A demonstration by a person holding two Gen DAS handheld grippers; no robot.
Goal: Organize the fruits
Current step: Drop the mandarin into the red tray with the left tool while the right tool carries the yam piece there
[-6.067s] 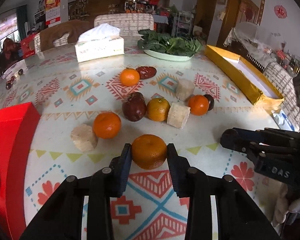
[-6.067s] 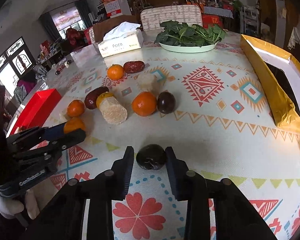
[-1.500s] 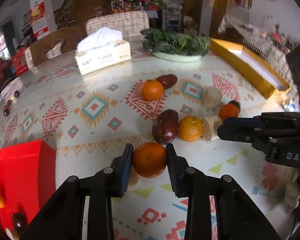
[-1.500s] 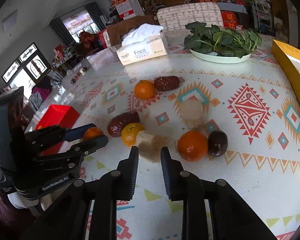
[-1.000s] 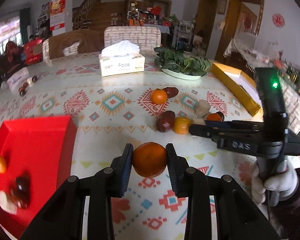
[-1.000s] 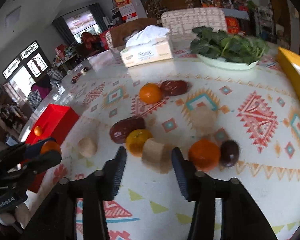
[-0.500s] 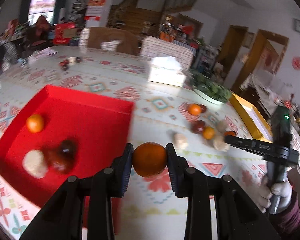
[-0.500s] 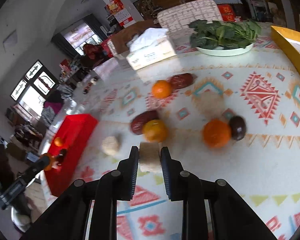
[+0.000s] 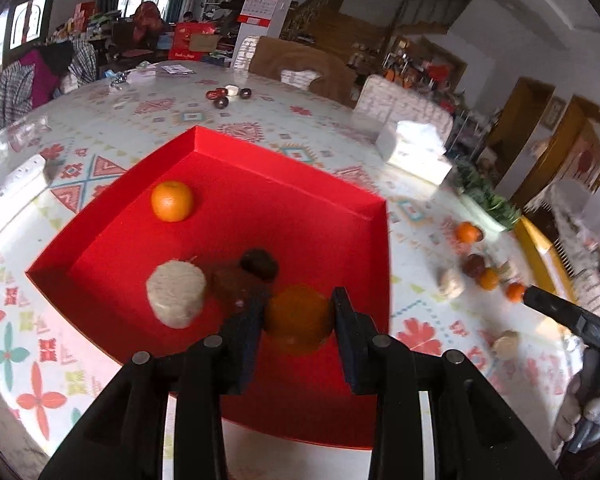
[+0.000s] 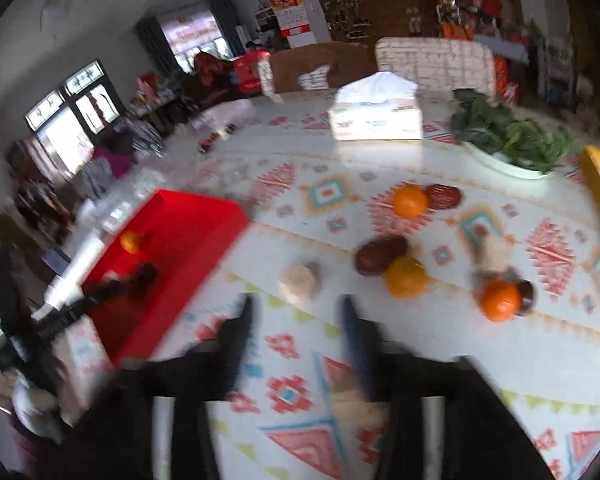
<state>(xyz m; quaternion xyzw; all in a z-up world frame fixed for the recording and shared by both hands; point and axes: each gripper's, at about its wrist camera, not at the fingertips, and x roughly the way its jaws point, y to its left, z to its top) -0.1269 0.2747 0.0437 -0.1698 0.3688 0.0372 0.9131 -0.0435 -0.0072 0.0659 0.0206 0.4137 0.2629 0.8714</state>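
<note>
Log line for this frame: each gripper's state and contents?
left gripper: opening, round orange fruit between jaws over red tray | right gripper: opening, empty, above patterned tablecloth

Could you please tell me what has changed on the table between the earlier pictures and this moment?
The left claw carried the round orange mandarin from the patterned table to above the red cardboard tray, its jaws now starting to open. The right claw closed beside a beige cut chunk, and its jaws are now opening, empty. The remaining fruit has not moved.
</note>
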